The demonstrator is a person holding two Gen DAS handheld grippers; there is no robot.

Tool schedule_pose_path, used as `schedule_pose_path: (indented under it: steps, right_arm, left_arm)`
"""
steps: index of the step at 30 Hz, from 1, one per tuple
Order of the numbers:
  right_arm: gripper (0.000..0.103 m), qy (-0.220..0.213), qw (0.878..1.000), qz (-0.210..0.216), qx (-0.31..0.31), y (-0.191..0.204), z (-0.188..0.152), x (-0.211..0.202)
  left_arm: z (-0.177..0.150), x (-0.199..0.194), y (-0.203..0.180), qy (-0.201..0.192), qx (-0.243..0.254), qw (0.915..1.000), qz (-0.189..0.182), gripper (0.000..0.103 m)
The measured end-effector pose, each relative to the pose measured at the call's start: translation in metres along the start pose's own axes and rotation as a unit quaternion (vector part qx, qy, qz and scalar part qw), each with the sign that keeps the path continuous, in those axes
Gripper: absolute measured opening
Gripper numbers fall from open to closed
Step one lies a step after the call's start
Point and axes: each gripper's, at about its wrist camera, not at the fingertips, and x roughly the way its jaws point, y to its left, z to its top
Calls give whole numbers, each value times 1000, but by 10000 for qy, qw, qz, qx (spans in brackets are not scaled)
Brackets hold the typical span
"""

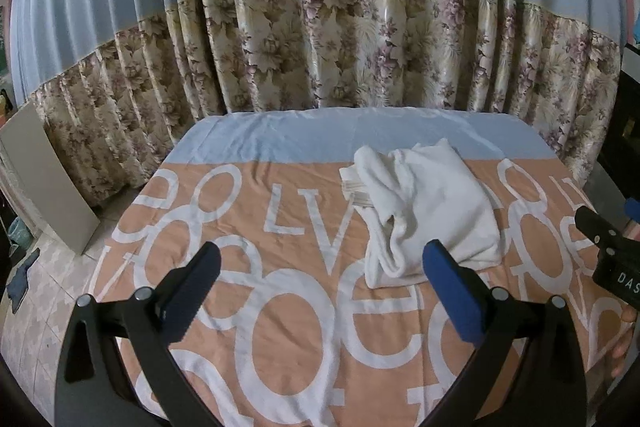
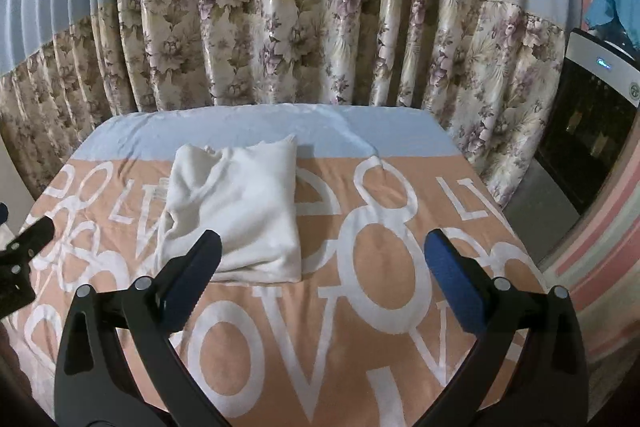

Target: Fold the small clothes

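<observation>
A small white garment lies folded in a bundle on the peach cloth with white letters. In the left wrist view it sits ahead and right of my left gripper, which is open and empty, with the right fingertip close to the garment's near edge. In the right wrist view the garment lies ahead and left of my right gripper, which is open and empty above the cloth. The right gripper's body shows at the right edge of the left view.
A blue and floral curtain hangs behind the table. A grey board leans at the left on a tiled floor. A dark appliance stands at the right by a striped wall.
</observation>
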Motion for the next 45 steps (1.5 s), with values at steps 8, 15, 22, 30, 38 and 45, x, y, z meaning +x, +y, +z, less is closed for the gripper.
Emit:
schedule_pose_path:
  steps: [8,15,22,30,38,45]
  right_arm:
    - [100,-75,9999,-77,18,0,5,-8]
    - [100,-42,9999,-84,40,1,5,-7]
    - [100,8,9999,-111,52,3,4,-4]
    - [100,19,9999,-117,40,2,3,-2]
    - [100,-11,9999,-150,40,2,4,-1]
    - [100,-23,9999,-151,30,0,4,0]
  left_arm:
    - [4,-5,0,-55,-31,10000,44,101]
    - [4,-3,0,33,-68,10000,23,101]
    - [4,-1,1,39,-70,10000,20,101]
    - [4,0,0,34,-70,10000,8,101]
    - [4,0,3,37,-48,10000,-2,101]
    - [4,0,4,36,-40,10000,-27,101]
